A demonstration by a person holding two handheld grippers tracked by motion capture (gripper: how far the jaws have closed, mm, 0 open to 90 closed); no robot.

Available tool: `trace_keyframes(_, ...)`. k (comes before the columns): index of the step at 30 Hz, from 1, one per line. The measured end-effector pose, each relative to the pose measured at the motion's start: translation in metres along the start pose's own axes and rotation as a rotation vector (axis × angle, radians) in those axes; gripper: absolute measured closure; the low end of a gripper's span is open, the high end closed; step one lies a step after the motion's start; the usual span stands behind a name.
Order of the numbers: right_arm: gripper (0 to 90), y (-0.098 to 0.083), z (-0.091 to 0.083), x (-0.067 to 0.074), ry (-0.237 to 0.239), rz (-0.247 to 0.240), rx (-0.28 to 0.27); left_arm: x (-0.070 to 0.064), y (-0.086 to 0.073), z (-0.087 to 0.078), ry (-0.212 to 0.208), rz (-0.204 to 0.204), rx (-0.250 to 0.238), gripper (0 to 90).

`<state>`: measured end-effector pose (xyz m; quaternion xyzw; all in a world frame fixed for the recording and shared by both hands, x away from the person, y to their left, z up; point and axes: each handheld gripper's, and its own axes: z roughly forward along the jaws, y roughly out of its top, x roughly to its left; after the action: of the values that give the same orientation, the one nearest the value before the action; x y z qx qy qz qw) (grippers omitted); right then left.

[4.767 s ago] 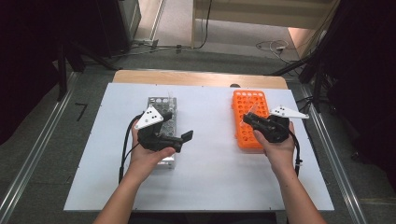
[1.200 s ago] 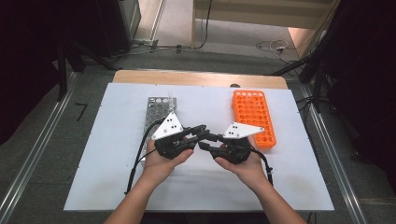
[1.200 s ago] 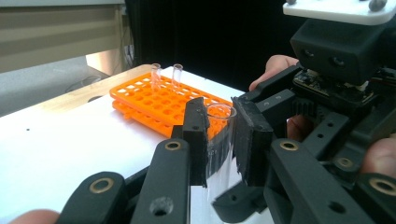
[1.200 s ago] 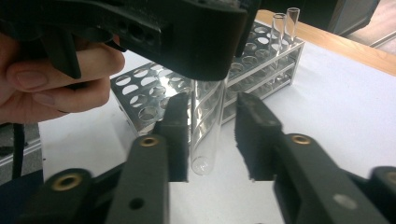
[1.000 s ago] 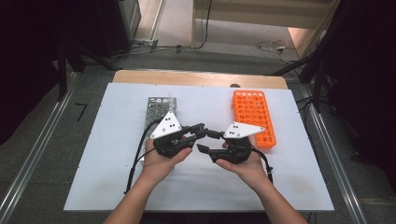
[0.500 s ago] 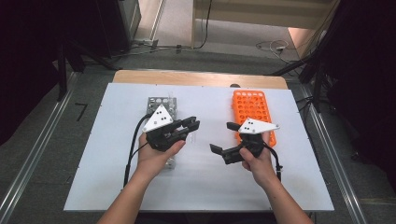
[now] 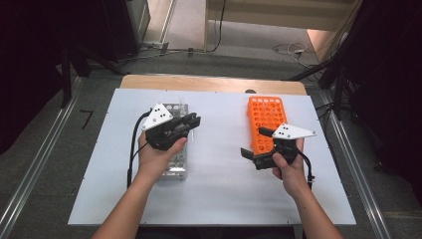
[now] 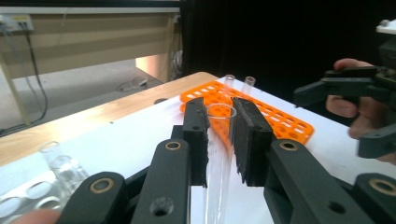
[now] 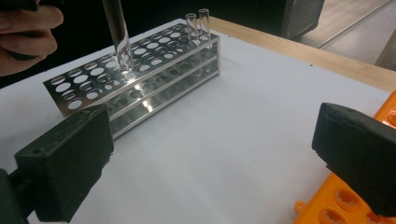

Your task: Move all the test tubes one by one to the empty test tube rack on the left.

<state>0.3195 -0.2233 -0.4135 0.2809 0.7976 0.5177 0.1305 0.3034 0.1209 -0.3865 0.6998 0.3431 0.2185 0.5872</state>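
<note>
My left gripper [image 7: 195, 121] is shut on a clear glass test tube [image 8: 219, 154], held upright between its pads [image 8: 196, 135]. In the right gripper view the tube's lower end [image 9: 116, 28] hangs just above the holes of the metal rack [image 9: 140, 70]. In the high view that rack [image 7: 175, 164] lies under my left hand. My right gripper [image 7: 255, 143] sits by the left edge of the orange rack [image 7: 266, 112]. Its jaws have just been opening and now stand wide apart with nothing between them [image 9: 210, 158].
Two more tubes [image 9: 196, 23] stand at the far end of the metal rack. Another two tubes [image 8: 229, 81] stand in the orange rack [image 8: 280, 123]. A white sheet [image 7: 219, 189] covers the table, with a wooden edge [image 7: 209, 83] at the back.
The two hands have parted from the middle. The left one carried the tube left over the metal rack. The right one moved right to the orange rack with its jaws wide.
</note>
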Motion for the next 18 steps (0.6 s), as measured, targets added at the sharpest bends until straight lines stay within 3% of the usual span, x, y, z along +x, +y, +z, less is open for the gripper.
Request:
trace_keyframes(2,0.0,-0.001,-0.002,-0.003,-0.026,0.01,-0.001,0.004,0.002,0.001,0.011,-0.004,-0.002,75.3)
trace_keyframes(18,0.0,-0.009,-0.01,-0.019,-0.052,0.039,-0.01,0.041,0.001,0.015,0.147,-0.042,-0.029,75.3)
